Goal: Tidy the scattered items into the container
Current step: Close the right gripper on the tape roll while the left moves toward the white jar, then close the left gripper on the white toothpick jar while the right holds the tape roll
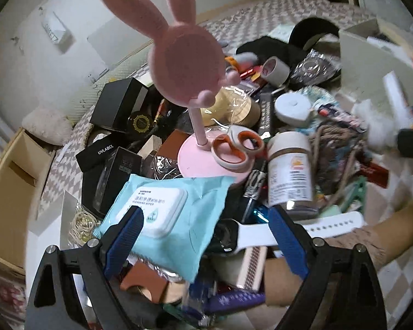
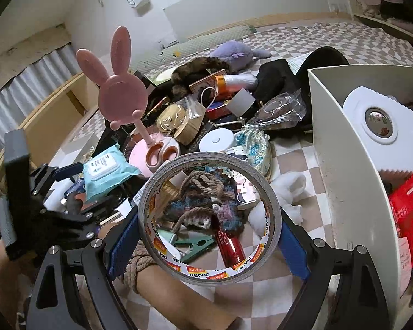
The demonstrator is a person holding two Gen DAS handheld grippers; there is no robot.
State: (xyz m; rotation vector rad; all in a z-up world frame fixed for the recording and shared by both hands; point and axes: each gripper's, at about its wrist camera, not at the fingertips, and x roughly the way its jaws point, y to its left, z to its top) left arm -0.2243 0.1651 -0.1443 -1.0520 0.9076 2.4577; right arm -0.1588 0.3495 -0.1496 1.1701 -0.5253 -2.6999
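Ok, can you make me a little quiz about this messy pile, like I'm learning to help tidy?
1. True or false: the right gripper holds a roll of tape.
2. What lies on the round base of the pink bunny mirror: A) a watch, B) orange-handled scissors, C) a bottle?
3. Fill in: the left gripper is open over a light blue pack of ____.

Key
1. True; its blue pads press on both sides of the roll.
2. B.
3. Wet wipes; one pad touches the pack, but it is not clamped.
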